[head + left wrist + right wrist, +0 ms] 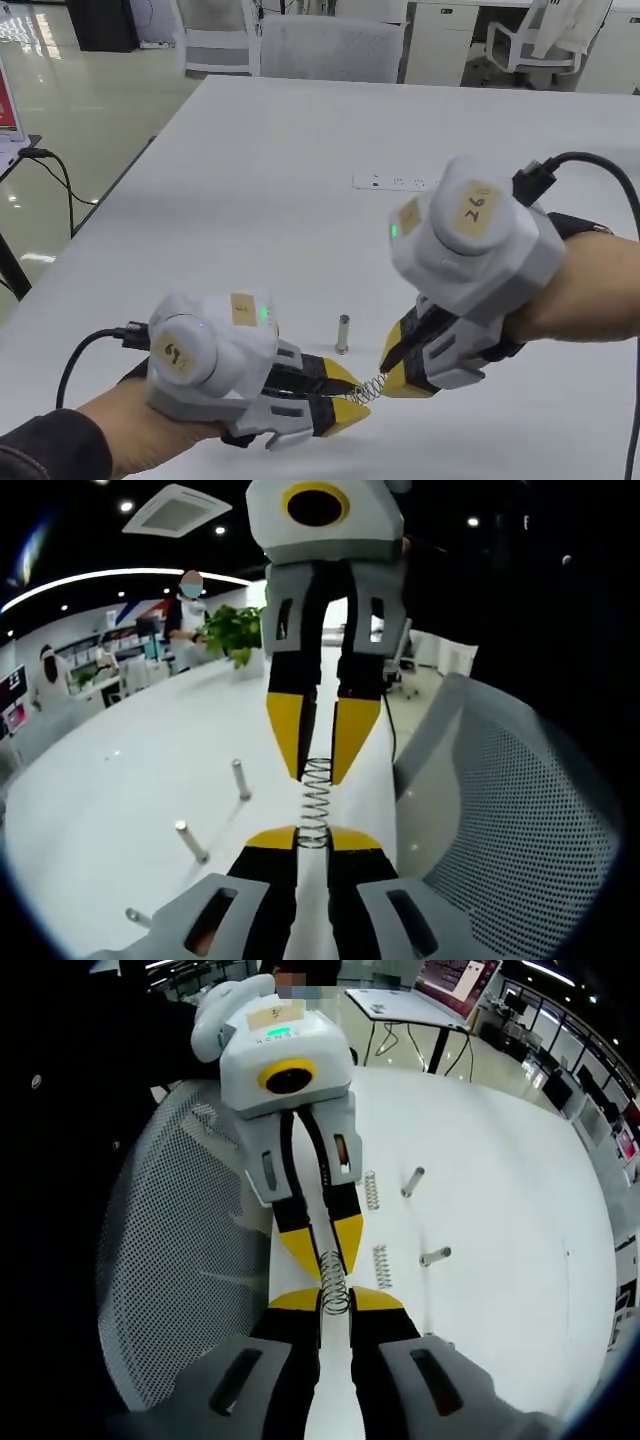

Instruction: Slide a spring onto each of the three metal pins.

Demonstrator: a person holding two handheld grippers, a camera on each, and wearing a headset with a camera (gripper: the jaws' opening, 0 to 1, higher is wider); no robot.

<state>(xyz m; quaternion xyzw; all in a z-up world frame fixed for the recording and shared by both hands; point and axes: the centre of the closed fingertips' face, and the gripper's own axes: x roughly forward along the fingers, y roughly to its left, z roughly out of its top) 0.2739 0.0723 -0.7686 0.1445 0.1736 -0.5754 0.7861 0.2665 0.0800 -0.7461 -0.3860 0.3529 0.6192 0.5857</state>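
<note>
A small metal spring (365,390) hangs between my two grippers just above the white table (280,200). My left gripper (345,395) is shut on one end of it and my right gripper (395,372) on the other. In the left gripper view the spring (315,800) runs from my left gripper (312,838) up to the right gripper (318,765). One upright metal pin (343,333) stands just behind the spring. Three pins (240,778) (190,840) (135,917) show to the left. Two loose springs (371,1189) (381,1265) lie beside pins (412,1181) (435,1256).
A white power strip (395,182) lies on the table beyond the grippers. A grey mesh chair (500,810) stands close to the near table edge. More chairs and desks (330,45) stand past the far edge. A black cable (60,185) hangs at the left.
</note>
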